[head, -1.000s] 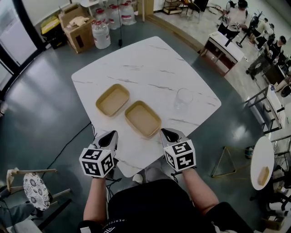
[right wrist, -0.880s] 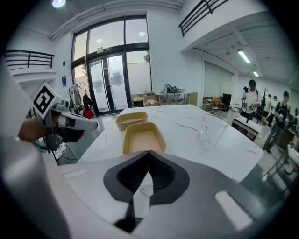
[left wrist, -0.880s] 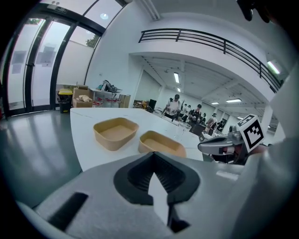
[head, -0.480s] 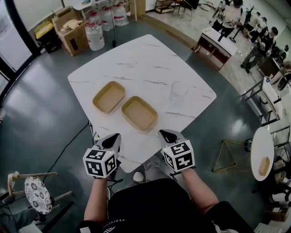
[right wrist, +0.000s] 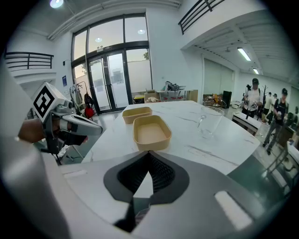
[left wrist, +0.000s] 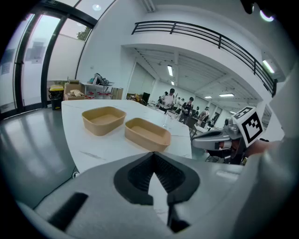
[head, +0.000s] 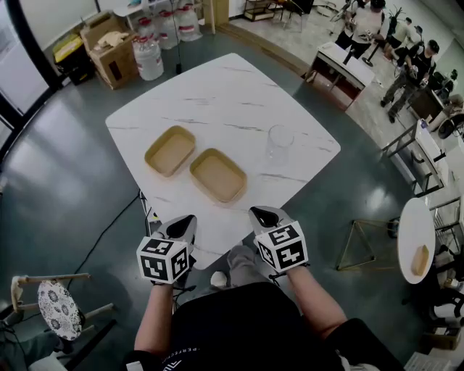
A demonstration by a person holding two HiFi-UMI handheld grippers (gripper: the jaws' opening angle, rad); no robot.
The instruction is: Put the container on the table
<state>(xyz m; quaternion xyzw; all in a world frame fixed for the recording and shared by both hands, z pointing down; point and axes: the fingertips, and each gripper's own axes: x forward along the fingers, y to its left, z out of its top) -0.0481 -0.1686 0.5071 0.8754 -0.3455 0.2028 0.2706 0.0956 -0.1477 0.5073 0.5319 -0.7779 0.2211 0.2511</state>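
Holding the left tongs [head: 187, 219] and right tongs [head: 257, 213] low over the near edge of the worktop [head: 217, 87], we have both pressed together with nothing between them, each angled down toward the slab. We read this as a resting pose: nothing is being carried, so there is no cause to spread them.

Just past the tips, and between the two pairs, the near container [head: 217, 174] lies open side up on the worktop. The far container [head: 170, 150] sits just beside it to the left, and the left gripper view shows a narrow gap between them. Both are empty and flat on the slab, so we judge the task either finished or not begun; we cannot tell which.

Further right a clear glass [head: 279, 142] stands upright, apart from the containers.

The worktop is white marble with grey veins and rounded corners. Beyond it the floor [head: 65, 159] is glossy dark grey. Boxes [head: 109, 54] and water jugs [head: 147, 56] stand by the far-left windows, and people [head: 362, 22] gather round desks at far right.
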